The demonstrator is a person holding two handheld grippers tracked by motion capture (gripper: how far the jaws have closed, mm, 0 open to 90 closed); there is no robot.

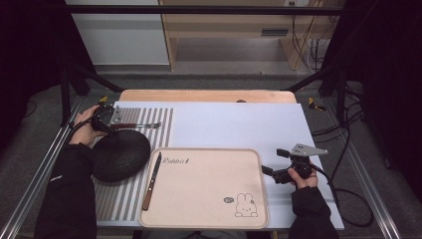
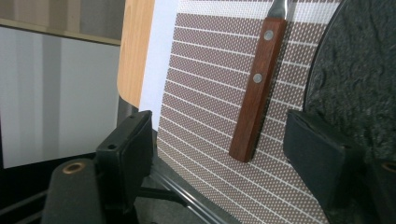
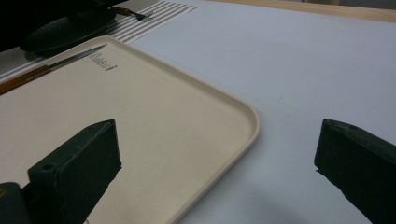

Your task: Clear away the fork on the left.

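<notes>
A fork [image 1: 139, 125] with a brown wooden handle [image 2: 255, 88] lies on the striped placemat [image 1: 149, 117] at the back left. My left gripper [image 1: 108, 127] is at the handle's near end. Its jaws stand apart on either side of that end without touching it, so the left gripper [image 2: 219, 140] is open. A black round plate [image 1: 119, 155] sits just beside the fork and shows as a dark slab [image 2: 355, 70]. My right gripper [image 1: 273, 162] hovers open by the right edge of the beige tray [image 1: 209, 209], over the tray corner [image 3: 243, 116], with nothing in the right gripper [image 3: 215, 144].
A wooden-handled knife [image 1: 152, 179] lies along the tray's left side, its blade [image 3: 79, 53] pointing away. A rabbit drawing [image 1: 245, 205] marks the tray's near right corner. The pale mat [image 1: 234, 124] stretches behind the tray. Cables [image 1: 348, 199] trail off the table's right side.
</notes>
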